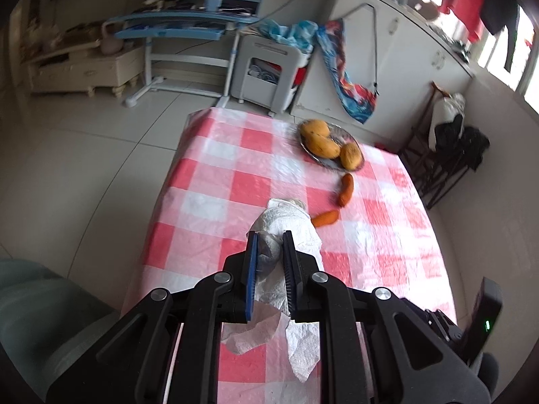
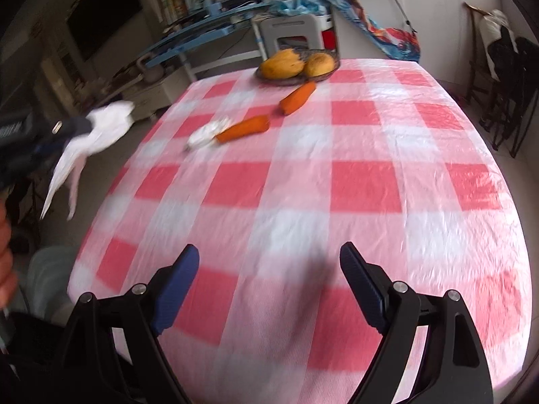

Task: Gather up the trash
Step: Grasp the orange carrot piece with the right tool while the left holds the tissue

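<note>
My left gripper (image 1: 270,240) is shut on a crumpled white paper towel (image 1: 289,227) and holds it above the red-and-white checked table (image 1: 235,175); loose ends of the towel hang below the fingers. In the right wrist view the same towel (image 2: 101,128) hangs from the left gripper at the far left, off the table's edge. A second crumpled white tissue (image 2: 205,134) lies on the table beside an orange carrot piece (image 2: 244,128). My right gripper (image 2: 269,262) is open and empty, low over the near part of the table.
Two carrot pieces (image 1: 325,218) (image 1: 346,189) lie mid-table. A metal dish of yellow mangoes (image 1: 331,144) stands at the far edge. A grey bin (image 1: 30,306) sits on the floor to the left. A dark chair (image 1: 448,155) stands right of the table.
</note>
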